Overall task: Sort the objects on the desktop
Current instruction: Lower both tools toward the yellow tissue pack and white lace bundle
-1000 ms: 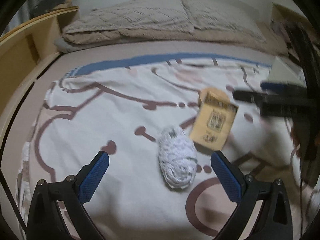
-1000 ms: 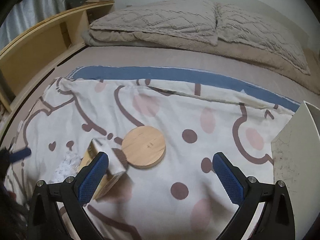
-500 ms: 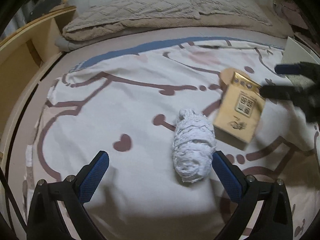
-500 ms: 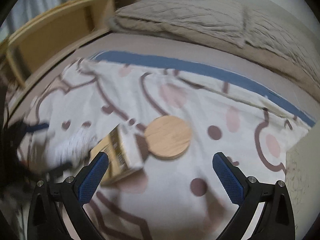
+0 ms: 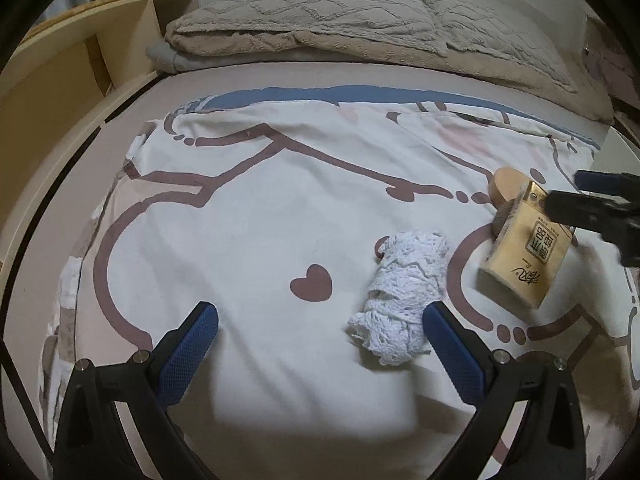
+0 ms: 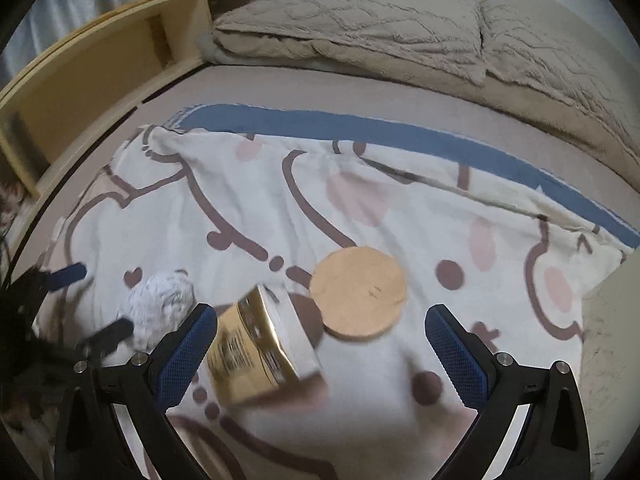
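A crumpled white cloth lies on the patterned bedspread, just inside the right finger of my open, empty left gripper. A gold box lies right of it, leaning on a round wooden coaster. In the right wrist view the gold box sits between the fingers of my open, empty right gripper, nearer the left finger. The coaster lies just beyond, the cloth to the left. The right gripper also shows in the left wrist view.
Beige pillows lie across the head of the bed. A wooden shelf unit runs along the left side. A white container's wall stands at the right edge.
Both grippers have moved forward and lower towards the objects. The cloth now sits by the left gripper's right finger and the gold box has come between the right gripper's fingers.
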The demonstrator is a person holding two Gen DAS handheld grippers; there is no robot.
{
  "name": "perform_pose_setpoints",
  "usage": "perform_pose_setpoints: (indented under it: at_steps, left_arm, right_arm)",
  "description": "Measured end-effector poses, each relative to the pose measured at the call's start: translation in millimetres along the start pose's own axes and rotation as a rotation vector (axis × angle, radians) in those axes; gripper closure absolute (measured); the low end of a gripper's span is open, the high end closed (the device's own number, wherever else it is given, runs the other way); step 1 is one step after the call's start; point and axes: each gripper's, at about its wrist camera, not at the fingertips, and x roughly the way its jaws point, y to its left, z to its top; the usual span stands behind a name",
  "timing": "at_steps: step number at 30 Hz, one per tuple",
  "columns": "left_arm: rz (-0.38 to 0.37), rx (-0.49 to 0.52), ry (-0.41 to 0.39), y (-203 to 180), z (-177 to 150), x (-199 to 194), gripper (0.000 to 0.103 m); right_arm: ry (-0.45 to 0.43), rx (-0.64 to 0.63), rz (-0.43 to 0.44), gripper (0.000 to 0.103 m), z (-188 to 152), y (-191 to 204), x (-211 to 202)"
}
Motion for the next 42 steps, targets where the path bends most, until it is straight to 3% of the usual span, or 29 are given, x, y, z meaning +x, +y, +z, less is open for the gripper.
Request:
perform_pose_setpoints:
  at_steps: [7, 12, 14, 19, 22, 28, 36, 39, 42]
  left_arm:
    - [-0.042, -0.007, 0.010, 4, -5, 7, 0.000]
    - [-0.112, -0.007, 0.041, 6, -8, 15, 0.000]
    - [-0.125, 0.002, 0.048, 4, -9, 17, 0.000]
    - [-0.120, 0.055, 0.072, -4, -12, 20, 0.000]
    - [-0.071, 0.109, 0.083, -13, -18, 23, 0.000]
    - [-0.064, 0.089, 0.081, -12, -19, 23, 0.000]
    - [-0.060, 0.071, 0.089, -11, -20, 27, 0.000]
    - [-0.053, 0.068, 0.083, -12, -21, 26, 0.000]
    - [-0.057, 0.070, 0.076, -13, -20, 25, 0.000]
  right_arm:
    - [0.036, -0.105, -0.093, 0.000, 0, 26, 32]
    - [0.058, -0.082, -0.062, 0.000, -19, 6, 22]
    - [0.079, -0.074, -0.088, 0.000, -27, -6, 18]
    - [0.101, -0.020, -0.075, 0.000, -44, -35, 7]
    - [0.104, 0.007, -0.083, 0.000, -53, -44, 0]
    - [0.094, 0.113, -0.048, 0.000, -76, -63, -8]
    - [0.029, 0.178, -0.048, 0.000, -97, -70, -26]
    - [-0.082, 0.181, -0.045, 0.000, -99, -64, -46]
    - [-0.114, 0.186, -0.004, 0.000, -102, -51, -55]
